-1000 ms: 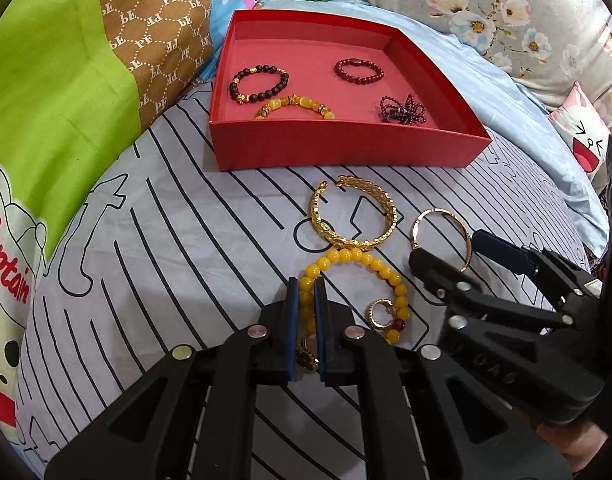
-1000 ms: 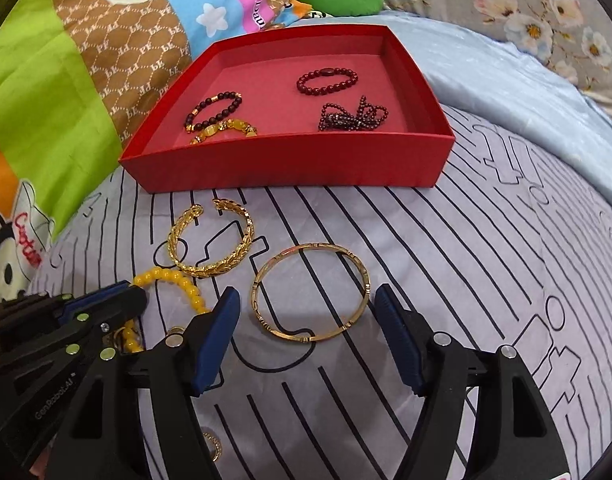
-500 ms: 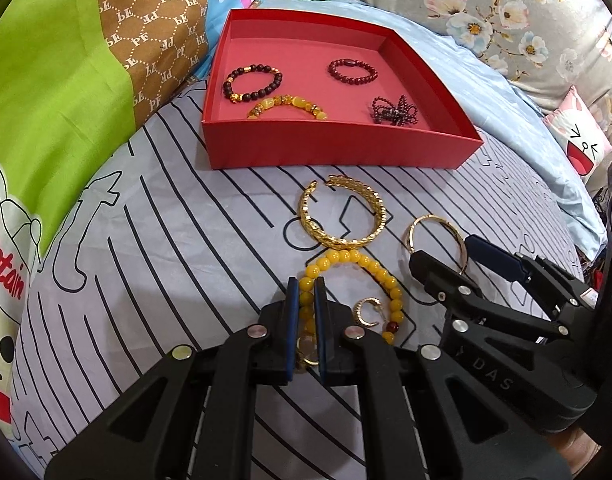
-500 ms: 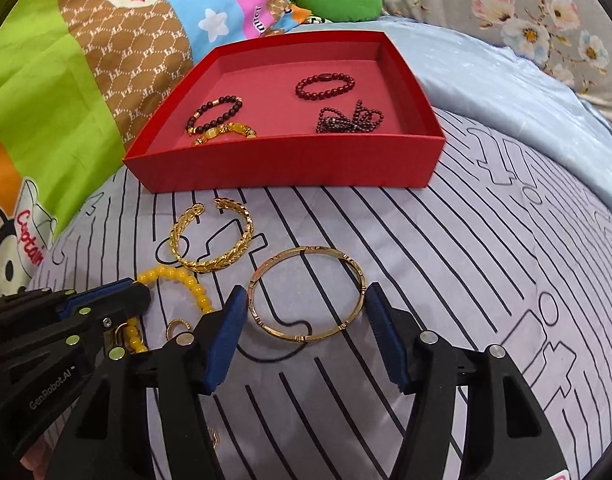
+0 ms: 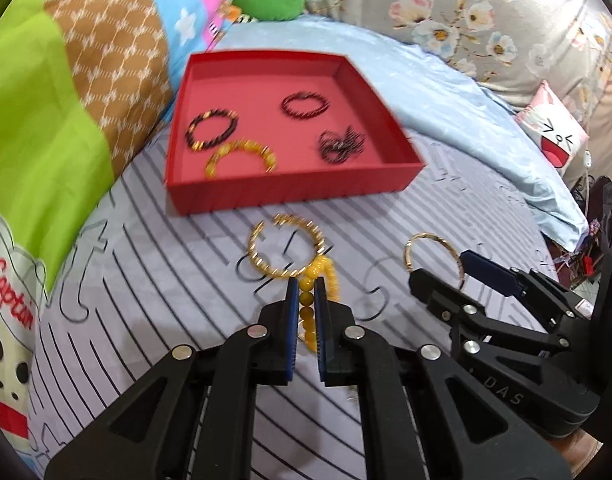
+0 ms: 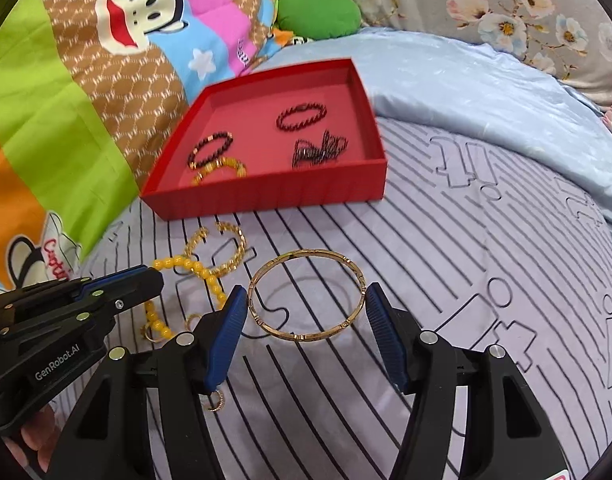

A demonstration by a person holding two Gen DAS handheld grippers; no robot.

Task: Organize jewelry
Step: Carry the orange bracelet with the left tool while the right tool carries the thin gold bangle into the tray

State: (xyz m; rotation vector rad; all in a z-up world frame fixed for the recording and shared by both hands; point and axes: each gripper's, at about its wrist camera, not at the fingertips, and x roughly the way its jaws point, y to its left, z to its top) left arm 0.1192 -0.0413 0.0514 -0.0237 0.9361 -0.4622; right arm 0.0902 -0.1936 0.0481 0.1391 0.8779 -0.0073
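Note:
My left gripper point(image 5: 306, 284) is shut on a yellow bead bracelet point(image 5: 307, 304), which hangs from its pads just above the striped sheet. In the right wrist view that bracelet point(image 6: 194, 268) trails from the left gripper point(image 6: 156, 280) over the open gold cuff point(image 6: 234, 264). My right gripper point(image 6: 306, 300) holds a thin gold bangle point(image 6: 302, 336) across its width, both blue pads against the rim. The left wrist view shows the bangle point(image 5: 429, 236) between the right gripper's point(image 5: 439, 268) fingers. The red tray point(image 5: 290, 196) lies behind, holding several bracelets.
An open gold cuff point(image 5: 266, 264) lies on the sheet in front of the tray. Small gold rings point(image 6: 216, 402) lie near my right gripper's left finger. A bright cartoon quilt point(image 6: 66, 120) rises on the left, and a blue cover point(image 6: 485, 92) and floral cushions are behind.
Both grippers rose. The right jaws narrowed onto the gold bangle and lifted it. The yellow bracelet came up off the sheet and now dangles folded from the left pads.

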